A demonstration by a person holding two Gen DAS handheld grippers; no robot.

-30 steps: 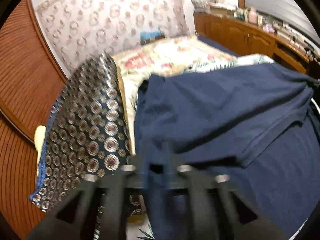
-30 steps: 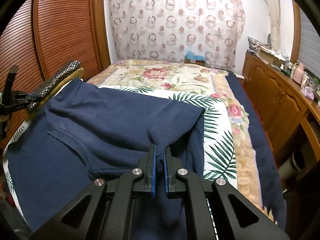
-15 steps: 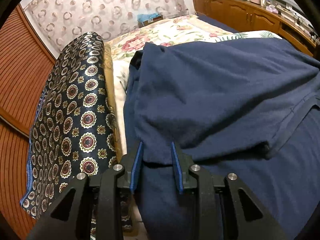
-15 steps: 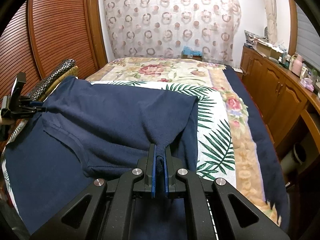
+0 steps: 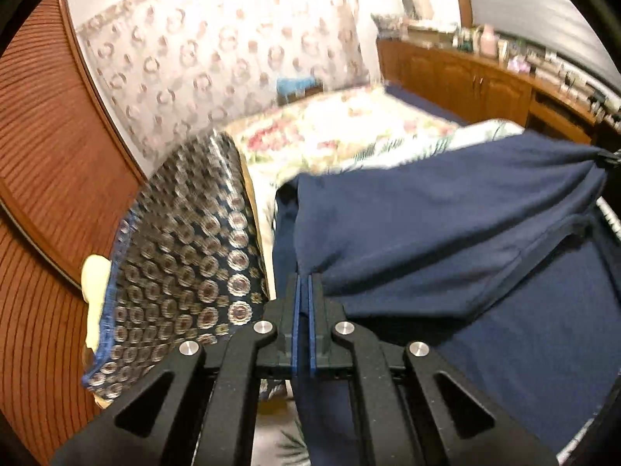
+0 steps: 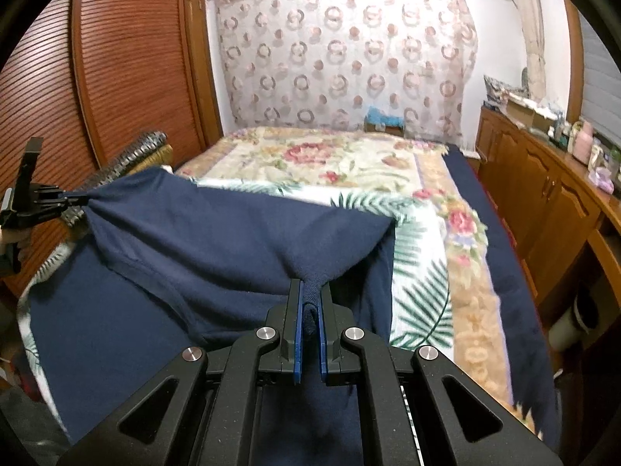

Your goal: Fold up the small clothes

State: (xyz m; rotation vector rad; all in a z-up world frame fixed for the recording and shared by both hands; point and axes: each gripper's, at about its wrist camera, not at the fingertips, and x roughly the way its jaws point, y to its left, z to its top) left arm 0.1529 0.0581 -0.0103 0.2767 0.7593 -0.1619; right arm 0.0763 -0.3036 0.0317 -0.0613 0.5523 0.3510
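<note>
**Pinching a navy garment at two corners over the bed**

Lying across the near part of a floral bedspread [image 6: 434, 233], the navy garment [image 6: 233, 240] is being held up along one folded edge by both grippers. The left gripper [image 5: 304, 283] has just been closing, and its blue-lined jaws are now pressing together on a thin pinch of the dark cloth, which is running between them and hanging down below. In the right wrist view the same gripper [image 6: 68, 200] is showing at the far left, with the cloth drawn into a tight point at its tip. The right gripper [image 6: 309, 295] is clamping a thicker bunch of the same garment, a rounded fold of fabric sitting between its two pads. Between the two pinched points the upper layer is stretching in a shallow sag, while a lower layer is lying flat on the bedspread beneath it, a hemmed edge crossing it diagonally. Just beside the garment on its left, a dark cushion with a round medallion pattern [image 5: 186, 256] is leaning near the wooden slatted doors [image 5: 39, 147]. A patterned curtain [image 6: 341, 58] is hanging behind the bed, and a wooden cabinet [image 6: 543, 202] with small items on top is running along the right side. The left view is slightly blurred.
</note>
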